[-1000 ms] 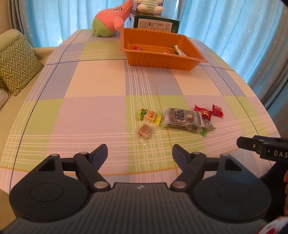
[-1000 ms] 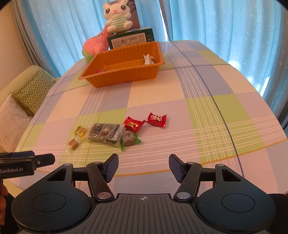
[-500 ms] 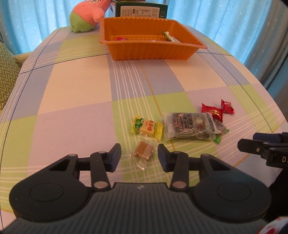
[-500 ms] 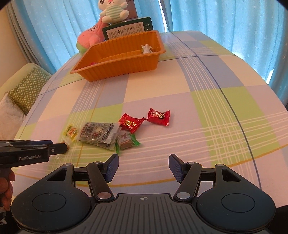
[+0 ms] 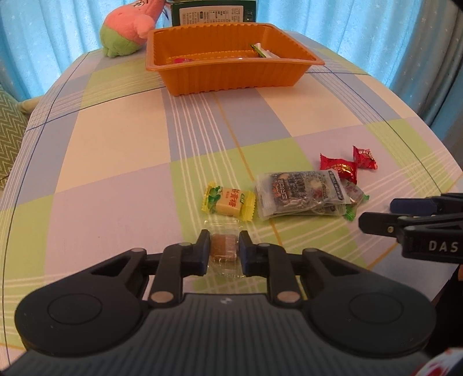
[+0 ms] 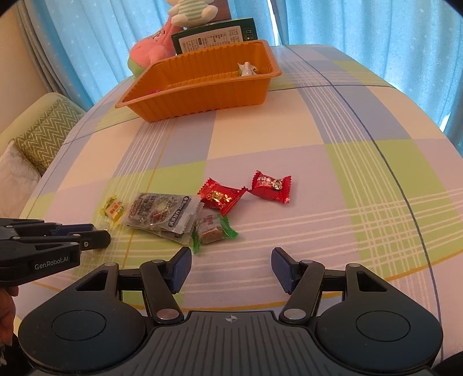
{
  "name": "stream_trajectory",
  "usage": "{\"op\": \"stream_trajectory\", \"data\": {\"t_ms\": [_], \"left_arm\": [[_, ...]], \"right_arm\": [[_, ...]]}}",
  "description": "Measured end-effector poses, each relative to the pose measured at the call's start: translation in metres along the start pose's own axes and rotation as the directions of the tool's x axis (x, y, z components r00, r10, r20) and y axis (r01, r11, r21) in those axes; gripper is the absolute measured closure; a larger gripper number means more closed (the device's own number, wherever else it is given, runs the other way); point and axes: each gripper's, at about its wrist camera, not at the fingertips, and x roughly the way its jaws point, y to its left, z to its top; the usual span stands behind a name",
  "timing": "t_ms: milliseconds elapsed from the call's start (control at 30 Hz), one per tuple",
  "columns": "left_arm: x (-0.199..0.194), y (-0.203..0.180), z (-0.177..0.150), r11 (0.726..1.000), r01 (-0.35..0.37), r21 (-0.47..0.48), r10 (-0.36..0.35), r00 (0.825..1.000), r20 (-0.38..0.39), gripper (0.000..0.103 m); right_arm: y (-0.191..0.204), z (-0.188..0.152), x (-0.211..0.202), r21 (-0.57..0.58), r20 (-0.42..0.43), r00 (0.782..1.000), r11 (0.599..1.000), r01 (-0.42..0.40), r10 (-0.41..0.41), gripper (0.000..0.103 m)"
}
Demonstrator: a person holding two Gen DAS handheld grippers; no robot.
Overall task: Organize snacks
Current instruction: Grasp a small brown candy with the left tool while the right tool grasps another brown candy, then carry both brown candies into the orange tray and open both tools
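Note:
My left gripper (image 5: 224, 245) has its jaws closing onto a brown candy in clear wrap (image 5: 223, 249), the pads pressing on both its sides on the checked tablecloth. Just beyond lie a yellow candy (image 5: 228, 201), a silver snack packet (image 5: 301, 192), a green-wrapped candy (image 6: 212, 231) and two red candies (image 6: 221, 196) (image 6: 272, 186). My right gripper (image 6: 231, 266) stands open above the cloth, short of the green-wrapped candy, with nothing between its fingers. The orange tray (image 5: 231, 76) sits at the far side with a few wrapped snacks inside.
A pink and green plush toy (image 5: 127, 27) and a dark printed box (image 5: 212, 13) stand behind the tray, before blue curtains. A zigzag cushion (image 6: 43, 130) lies off the table's left side. The table's right edge curves away near the red candies.
My left gripper came forward and down over the brown candy and shut on it. My right gripper moved closer to the snack pile and stayed open.

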Motion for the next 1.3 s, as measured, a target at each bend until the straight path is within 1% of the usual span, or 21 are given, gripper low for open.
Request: {"op": "stream_trajectory", "data": {"t_ms": [133, 267, 433, 467, 633, 667, 733, 767, 800, 833, 900, 1000, 1300], "left_arm": [[-0.009, 0.002, -0.002, 0.998, 0.018, -0.052, -0.017, 1.0, 0.014, 0.085], [-0.014, 0.003, 0.0, 0.997, 0.025, -0.067, -0.024, 0.999, 0.022, 0.085], [-0.014, 0.004, 0.001, 0.997, 0.031, -0.075, -0.029, 0.999, 0.024, 0.085], [-0.014, 0.004, 0.001, 0.996, 0.033, -0.079, -0.031, 0.999, 0.023, 0.085], [-0.012, 0.003, -0.003, 0.996, 0.042, -0.084, -0.041, 0.999, 0.009, 0.085], [-0.012, 0.002, -0.004, 0.995, 0.043, -0.086, -0.042, 0.999, 0.008, 0.085], [-0.013, 0.001, -0.005, 0.995, 0.045, -0.088, -0.044, 0.999, 0.007, 0.085], [-0.013, 0.0, -0.005, 0.995, 0.046, -0.087, -0.045, 0.999, 0.008, 0.085], [-0.014, 0.0, -0.005, 0.995, 0.047, -0.086, -0.046, 0.999, 0.007, 0.085], [-0.014, -0.001, -0.005, 0.995, 0.047, -0.087, -0.047, 0.999, 0.007, 0.085], [-0.016, -0.002, -0.005, 0.995, 0.046, -0.086, -0.046, 0.999, 0.007, 0.085], [-0.021, -0.004, -0.007, 0.995, 0.046, -0.085, -0.045, 0.999, 0.014, 0.085], [-0.043, -0.014, -0.009, 0.995, 0.053, -0.088, -0.049, 0.998, 0.045, 0.085]], "right_arm": [[0.006, 0.001, 0.006, -0.045, 0.014, 1.0, 0.999, 0.001, 0.0, 0.041], [0.014, 0.006, 0.014, -0.094, 0.022, 1.0, 0.996, 0.002, 0.001, 0.041], [0.026, 0.007, 0.028, -0.23, 0.046, 0.998, 0.971, 0.061, -0.052, 0.041], [0.027, 0.007, 0.029, -0.246, 0.052, 0.997, 0.967, 0.062, -0.05, 0.041], [0.026, 0.01, 0.035, -0.261, 0.048, 0.999, 0.965, 0.035, -0.024, 0.042], [0.026, 0.01, 0.034, -0.263, 0.046, 0.999, 0.964, 0.031, -0.02, 0.044], [0.027, 0.01, 0.032, -0.274, 0.044, 0.999, 0.961, 0.028, -0.017, 0.058], [0.028, 0.009, 0.031, -0.277, 0.043, 0.999, 0.961, 0.028, -0.017, 0.061], [0.029, 0.008, 0.03, -0.279, 0.043, 0.999, 0.96, 0.026, -0.015, 0.069], [0.029, 0.007, 0.029, -0.279, 0.042, 0.999, 0.96, 0.027, -0.016, 0.074], [0.03, 0.006, 0.026, -0.275, 0.036, 0.999, 0.961, 0.026, -0.017, 0.077], [0.029, 0.002, 0.016, -0.261, 0.041, 0.999, 0.965, 0.031, -0.021, 0.078], [0.03, -0.006, -0.021, -0.23, 0.084, 0.996, 0.972, 0.039, -0.02, 0.078]]}}
